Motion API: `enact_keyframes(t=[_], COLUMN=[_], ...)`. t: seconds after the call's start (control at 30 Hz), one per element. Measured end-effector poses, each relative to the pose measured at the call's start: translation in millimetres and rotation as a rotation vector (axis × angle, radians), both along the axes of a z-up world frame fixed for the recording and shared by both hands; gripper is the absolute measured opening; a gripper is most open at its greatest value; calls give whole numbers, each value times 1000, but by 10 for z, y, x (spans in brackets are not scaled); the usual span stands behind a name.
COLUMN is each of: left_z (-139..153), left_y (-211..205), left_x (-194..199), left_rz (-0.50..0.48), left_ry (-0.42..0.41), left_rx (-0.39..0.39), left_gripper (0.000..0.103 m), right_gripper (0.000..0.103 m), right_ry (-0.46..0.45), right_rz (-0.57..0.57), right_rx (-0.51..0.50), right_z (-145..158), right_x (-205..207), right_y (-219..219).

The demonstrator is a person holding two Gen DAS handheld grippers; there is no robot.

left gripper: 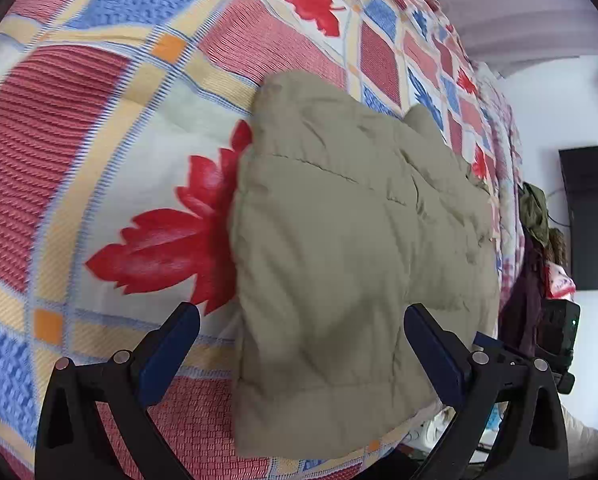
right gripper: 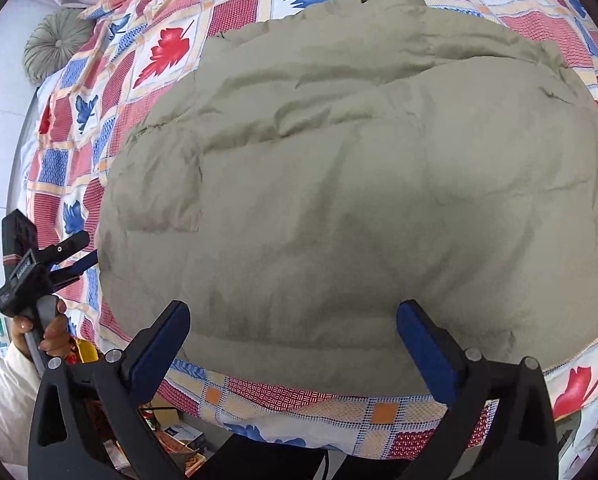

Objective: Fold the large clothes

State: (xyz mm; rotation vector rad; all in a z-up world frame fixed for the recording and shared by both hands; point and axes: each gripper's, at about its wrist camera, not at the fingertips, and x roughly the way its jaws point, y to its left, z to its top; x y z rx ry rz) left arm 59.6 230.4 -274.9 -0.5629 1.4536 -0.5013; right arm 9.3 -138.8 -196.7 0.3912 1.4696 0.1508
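An olive padded jacket lies folded on a patchwork quilt printed with red and blue leaves. My right gripper hovers over the jacket's near hem, jaws wide open, and its blue pads touch no cloth. The left wrist view shows the same jacket from its narrow end. There my left gripper stands open just above that end, with nothing held. From the right wrist view the left gripper sits at the jacket's left edge, gripped by a hand.
The bed's front edge runs along the quilt border, with clutter on the floor below. A round grey-green cushion lies at the bed's far corner. A black screen hangs on the wall, with a heap of dark clothes beside it.
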Motion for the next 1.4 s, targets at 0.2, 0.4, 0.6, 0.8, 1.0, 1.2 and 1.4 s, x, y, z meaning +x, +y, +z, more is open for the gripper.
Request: enact_keyframes(t=[0.2,0.4,0.6,0.8,1.0,1.2,1.4], left_z=[-274,-222,-343,-241,137,812,1463], left_y=[-352,-740,-1003,-968,-1001,-1147,-1686], left_x=[226,313,339,352,287,242,201], left_rz=[-97,-164,-278,-265,-241,-246,-308], left_ry=[42,43,60,54,13,-54,-110], left_rx=[-90,-153,-57,-118,-147,-200,-283], left_gripper=[102,102,102,47,28,28,28], right_gripper=[103,103,103,103,99,18,17], right_ry=[16,20,27,-36,-141,-103,-87], right_rz=[14,27,36,67,-35,-149,-213], right_rx=[-14,-14,6,17,-41,27,174], right_z=[-77,-125,-117,123,290,-44,-485], right_x=[13,16,58,151,253,361,379], right_y=[25,37,72,-17,-367,-665,-781])
